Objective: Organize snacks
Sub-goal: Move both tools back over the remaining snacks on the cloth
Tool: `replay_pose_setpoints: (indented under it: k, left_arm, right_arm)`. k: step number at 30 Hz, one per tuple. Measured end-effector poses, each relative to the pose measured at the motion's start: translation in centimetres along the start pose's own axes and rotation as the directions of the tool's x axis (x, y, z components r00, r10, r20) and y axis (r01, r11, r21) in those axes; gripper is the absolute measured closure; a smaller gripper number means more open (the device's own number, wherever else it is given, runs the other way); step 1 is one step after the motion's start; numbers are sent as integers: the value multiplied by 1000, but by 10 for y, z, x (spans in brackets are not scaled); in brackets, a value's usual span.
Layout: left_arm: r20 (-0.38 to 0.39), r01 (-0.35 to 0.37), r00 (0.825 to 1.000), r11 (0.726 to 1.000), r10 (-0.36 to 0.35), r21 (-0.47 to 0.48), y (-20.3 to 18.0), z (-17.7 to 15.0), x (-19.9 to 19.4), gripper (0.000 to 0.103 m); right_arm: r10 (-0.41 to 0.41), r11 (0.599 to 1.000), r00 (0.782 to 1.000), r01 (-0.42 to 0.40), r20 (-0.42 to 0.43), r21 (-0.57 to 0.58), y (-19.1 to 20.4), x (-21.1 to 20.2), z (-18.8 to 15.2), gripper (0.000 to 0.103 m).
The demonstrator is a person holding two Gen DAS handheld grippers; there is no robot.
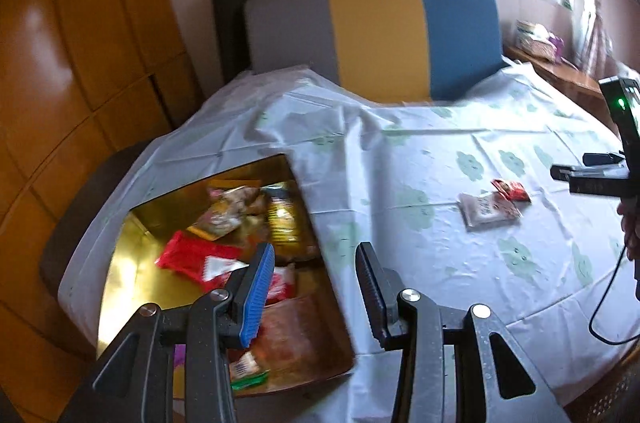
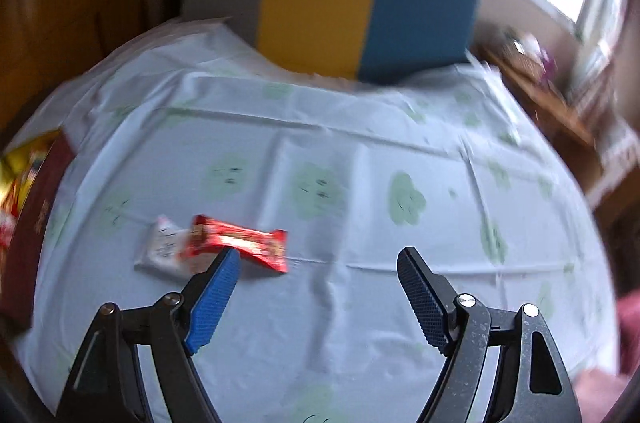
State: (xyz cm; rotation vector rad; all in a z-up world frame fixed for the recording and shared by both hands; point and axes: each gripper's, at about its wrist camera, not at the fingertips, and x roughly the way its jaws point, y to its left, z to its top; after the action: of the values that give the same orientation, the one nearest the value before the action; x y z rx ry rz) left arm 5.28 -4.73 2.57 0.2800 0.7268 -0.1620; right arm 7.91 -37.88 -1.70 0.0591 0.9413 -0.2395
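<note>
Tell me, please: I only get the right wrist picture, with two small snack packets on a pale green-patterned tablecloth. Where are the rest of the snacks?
Observer: In the gold-lined open box at the table's left edge. The left wrist view looks down into it, and it holds several packets, among them a large red packet.
Operator: Is the other gripper carrying something?
Observer: No. The left gripper hangs over the box's near corner with nothing between its fingers.
Operator: Can you see my gripper from there?
Observer: Yes. The right gripper enters from the right edge, just beyond the small red wrapper and the white packet. Its jaws are opening, with nothing between them.
</note>
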Motion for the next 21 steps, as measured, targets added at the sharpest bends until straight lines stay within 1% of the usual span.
replay_pose_setpoints:
  k: [1,5,11,18,21]
  left_arm:
    - [-5,10,1000,1000,-10,9,-6,1,2,60]
    - [-28,45,999,998,-44,41,-28,6,14,60]
    - [-63,93,994,992,-88,84,-59,13,31,60]
    - [-107,142,986,980,-128,141,-87,17,52,60]
    - [-137,187,977,967,-165,173,-99,20,64,60]
  right_arm:
    - [5,999,1000,-5,-15,35,-6,3,2,22]
    - [46,992,999,-45,-9,116,-16,2,7,22]
    - [69,985,997,-66,-16,162,-24,1,8,21]
    - [90,976,996,-88,-3,200,-30,-5,10,19]
    - [99,972,995,-95,-7,213,-32,-5,10,19]
